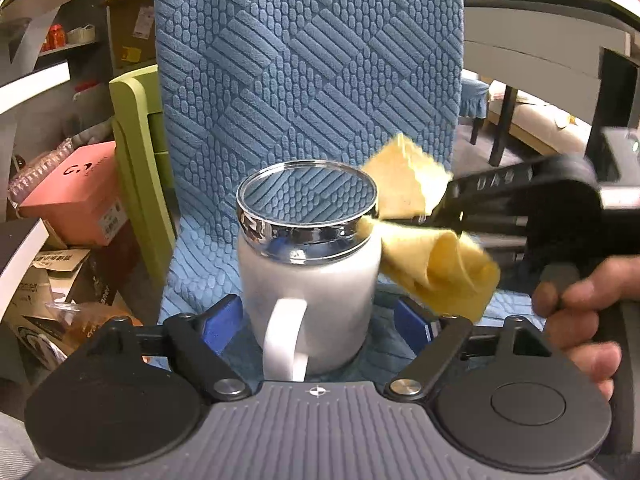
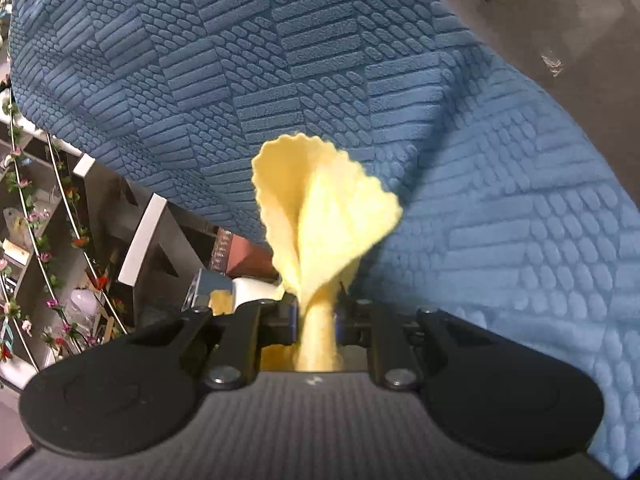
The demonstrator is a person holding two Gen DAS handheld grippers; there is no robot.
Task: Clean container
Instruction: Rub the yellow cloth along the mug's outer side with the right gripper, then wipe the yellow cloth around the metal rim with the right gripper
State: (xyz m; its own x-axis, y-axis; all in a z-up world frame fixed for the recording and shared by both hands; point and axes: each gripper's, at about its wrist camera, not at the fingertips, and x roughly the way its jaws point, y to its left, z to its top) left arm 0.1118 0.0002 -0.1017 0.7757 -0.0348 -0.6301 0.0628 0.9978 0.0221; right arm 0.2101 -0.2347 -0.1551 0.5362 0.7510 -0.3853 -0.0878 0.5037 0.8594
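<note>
Left wrist view: my left gripper (image 1: 318, 326) stands open, blue pads either side of a white jar (image 1: 310, 280) on the blue seat cover (image 1: 304, 60), not pressing it. The chrome lid (image 1: 307, 200) is on. My right gripper (image 1: 440, 206) brings a yellow cloth (image 1: 432, 264) against the lid's edge.

Right wrist view: my right gripper (image 2: 316, 320) is clamped on the cloth (image 2: 320, 216); the jar (image 2: 252, 290) peeks at lower left.

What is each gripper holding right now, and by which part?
The right gripper pinches the yellow cloth at its bunched middle. The left gripper holds nothing, open around the jar.
</note>
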